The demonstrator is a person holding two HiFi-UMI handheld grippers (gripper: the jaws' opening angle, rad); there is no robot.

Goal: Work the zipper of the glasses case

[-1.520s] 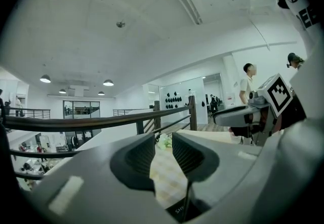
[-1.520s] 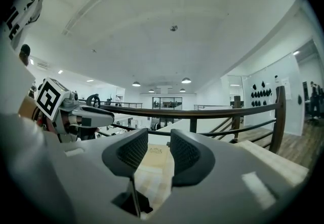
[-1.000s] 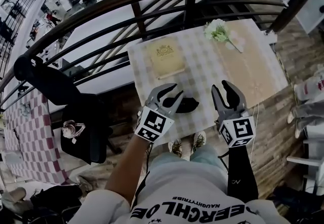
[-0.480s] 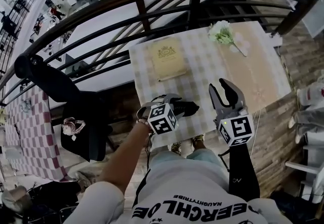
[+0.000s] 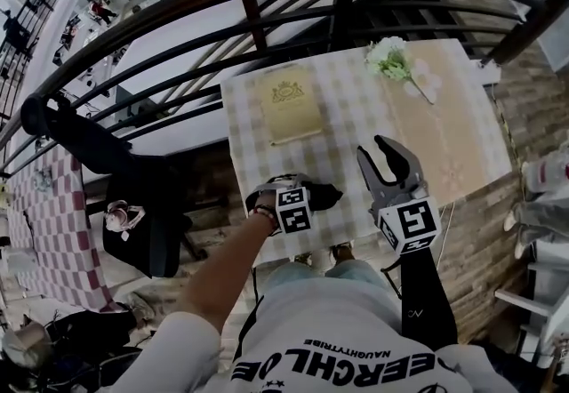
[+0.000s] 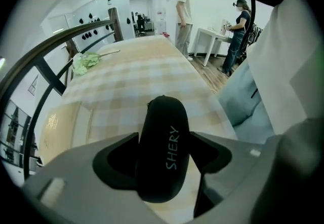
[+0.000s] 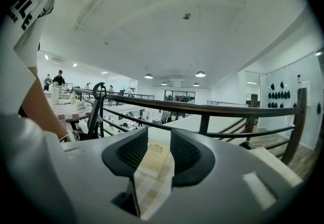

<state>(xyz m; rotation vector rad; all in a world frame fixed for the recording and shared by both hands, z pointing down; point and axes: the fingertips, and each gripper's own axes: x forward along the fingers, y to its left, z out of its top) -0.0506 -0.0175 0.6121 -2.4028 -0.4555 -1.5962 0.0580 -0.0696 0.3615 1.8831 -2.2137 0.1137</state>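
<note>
On checked table (image 5: 356,116), left gripper (image 6: 164,159) jaws clamp glasses case (image 6: 163,126); right gripper (image 7: 159,147) jaws apart.

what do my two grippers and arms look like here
The left gripper and right gripper each have a grey body, curved black-lined jaws and a white cube with black square markers. The right arm wears a black sleeve with a pale logo; the left arm is bare but for a dark wristband.
</note>
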